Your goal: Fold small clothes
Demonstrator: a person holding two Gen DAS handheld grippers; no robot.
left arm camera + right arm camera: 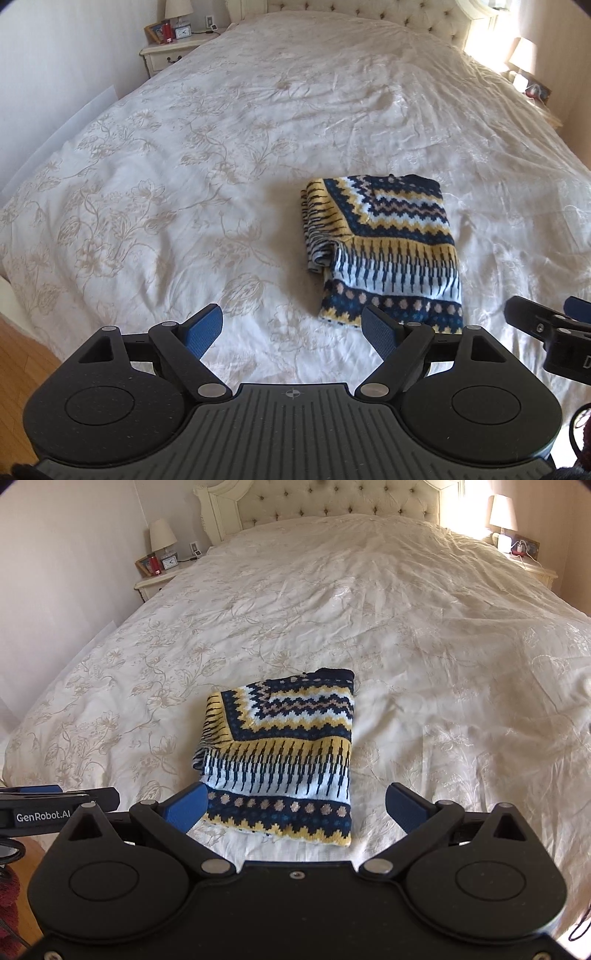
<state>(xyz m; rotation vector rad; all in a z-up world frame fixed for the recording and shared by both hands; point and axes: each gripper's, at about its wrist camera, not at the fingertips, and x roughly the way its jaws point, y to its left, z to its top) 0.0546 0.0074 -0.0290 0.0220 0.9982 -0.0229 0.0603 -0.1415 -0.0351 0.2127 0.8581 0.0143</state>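
We're looking at a folded knit sweater (284,757) lying flat on the bed (424,635), near the foot edge and roughly mid-width. It's showing a navy, yellow, white and tan zigzag pattern, with a dotted navy band along the near hem. One side is bunching slightly into a rolled fold at its left edge in both views.

We're holding the left gripper (293,328) above the bedspread, fingers (205,326) standing wide apart with nothing between them. It's sitting just left of the sweater's near corner; the right finger's tip is overlapping that corner in the left wrist view, but we can't tell whether it's touching.

We're holding the right gripper (295,805) over the sweater's near hem, fingers (404,805) also spread wide and gripping nothing. The hem is showing in the gap between them, with the pads clear of the fabric on both sides as far as we're seeing.

Each gripper is showing up at the edge of the other's view, so they're sitting side by side, close together.

Background: a tufted headboard (332,502) is at the far end, a nightstand (155,581) with a lamp (162,539) is standing on the left side, another lamp (502,513) on the right. Wood floor (22,354) is visible at the near left corner.
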